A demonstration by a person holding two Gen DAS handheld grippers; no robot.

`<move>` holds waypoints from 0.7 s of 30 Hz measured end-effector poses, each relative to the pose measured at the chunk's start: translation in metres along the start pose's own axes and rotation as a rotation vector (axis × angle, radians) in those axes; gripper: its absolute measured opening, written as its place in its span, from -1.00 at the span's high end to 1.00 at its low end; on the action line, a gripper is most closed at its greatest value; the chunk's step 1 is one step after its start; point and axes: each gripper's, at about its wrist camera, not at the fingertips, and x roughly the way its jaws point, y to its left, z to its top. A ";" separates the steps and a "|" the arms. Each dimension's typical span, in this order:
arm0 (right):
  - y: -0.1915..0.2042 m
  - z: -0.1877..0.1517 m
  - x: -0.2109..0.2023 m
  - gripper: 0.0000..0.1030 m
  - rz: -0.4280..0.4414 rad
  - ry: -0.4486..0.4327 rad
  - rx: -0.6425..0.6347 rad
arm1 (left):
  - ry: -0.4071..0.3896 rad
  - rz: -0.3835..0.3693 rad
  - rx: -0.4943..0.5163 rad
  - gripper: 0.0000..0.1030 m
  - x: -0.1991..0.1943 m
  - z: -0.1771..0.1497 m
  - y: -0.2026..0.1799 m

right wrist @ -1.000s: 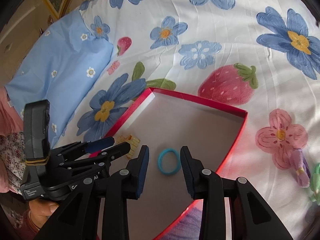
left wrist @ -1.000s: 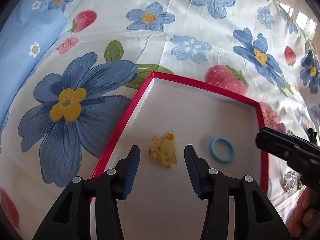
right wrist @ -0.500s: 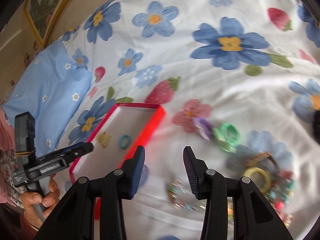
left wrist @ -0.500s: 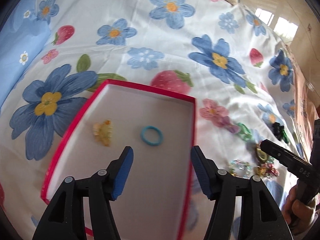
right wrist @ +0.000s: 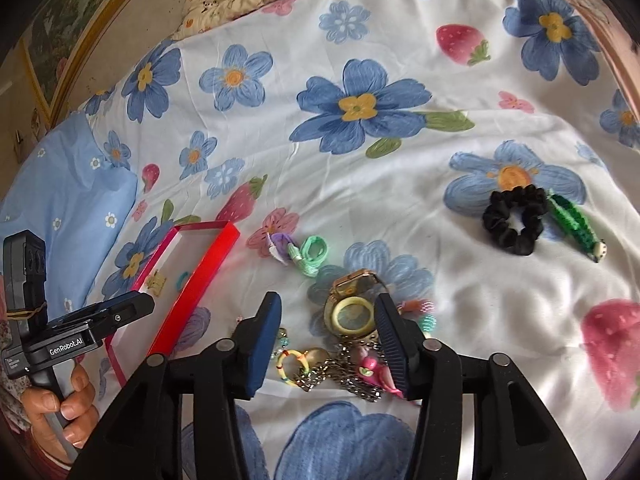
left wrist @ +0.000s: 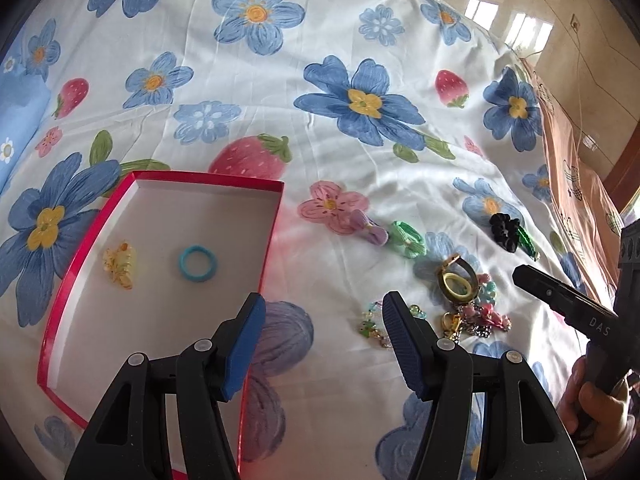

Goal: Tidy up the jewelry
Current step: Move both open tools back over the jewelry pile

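Both pairs of fingers are spread wide and grip nothing. The left gripper (left wrist: 323, 322) hangs above the flowered bedsheet (left wrist: 360, 40), its left finger (left wrist: 244, 344) over the right wall of the red box (left wrist: 208, 178) and its right finger (left wrist: 400, 340) over the near edge of a heap of jewelry (left wrist: 472, 312). Inside the box, ahead and to the left of the left finger, lie a blue ring (left wrist: 197, 263) and, further left and apart from it, a yellow translucent hair claw (left wrist: 119, 263). Ahead of the fingers on the sheet, a purple bow (left wrist: 370, 228) and a green hair tie (left wrist: 408, 238) lie side by side; further right, a black scrunchie (left wrist: 505, 230) touches a green clip (left wrist: 528, 242).

The right gripper (right wrist: 326, 326) is released too, and hovers directly over the heap. Between its fingers sits a yellow ring (right wrist: 352, 316) on a gold watch (right wrist: 354, 280); nearer the finger roots lie a small multicoloured bead ring (right wrist: 292, 364), a tangle of chain (right wrist: 344, 376) and a pink charm (right wrist: 374, 368) beside the right finger (right wrist: 390, 344). The left finger (right wrist: 262, 340) stands just right of the box's red wall. Far ahead and to the right, the scrunchie and the green clip rest together on a printed blue flower. Whether any finger touches the jewelry below, I cannot tell. At the far left, a hand (right wrist: 52, 412) holds the handle of the left gripper, whose tip points over the box's near corner.
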 end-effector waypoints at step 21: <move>-0.045 0.000 -0.015 -0.07 -0.031 0.001 0.039 | 0.054 -0.007 0.109 -0.28 0.044 0.006 -0.049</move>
